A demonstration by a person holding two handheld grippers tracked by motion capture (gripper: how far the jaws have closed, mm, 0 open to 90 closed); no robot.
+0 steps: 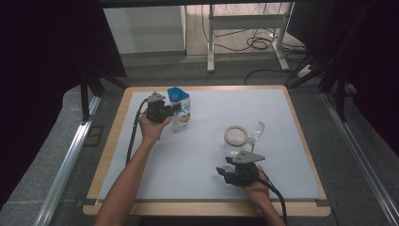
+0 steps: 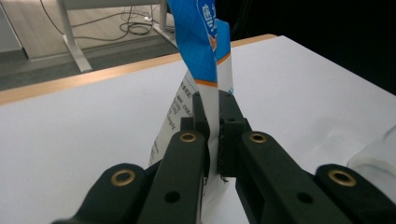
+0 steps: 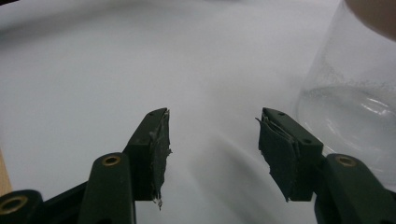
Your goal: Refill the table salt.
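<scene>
The left gripper (image 1: 175, 109) has its 2 jaws pressed onto the flat side of a blue-and-white pouch (image 1: 180, 109), which stands upright on the far left part of the white table (image 1: 197, 155); in the left gripper view the pouch (image 2: 205, 56) rises between the pads, its blue top above them. The pouch stands near the table's far edge and some way in from the left edge. The right gripper (image 1: 223, 171) rests low near the front edge with its jaws spread and nothing between them. Just beyond it stands a clear glass jar (image 1: 236, 140), which in the right gripper view (image 3: 355, 107) lies beside the right-hand jaw, apart from it. Bare white surface stretches between pouch and jar.
</scene>
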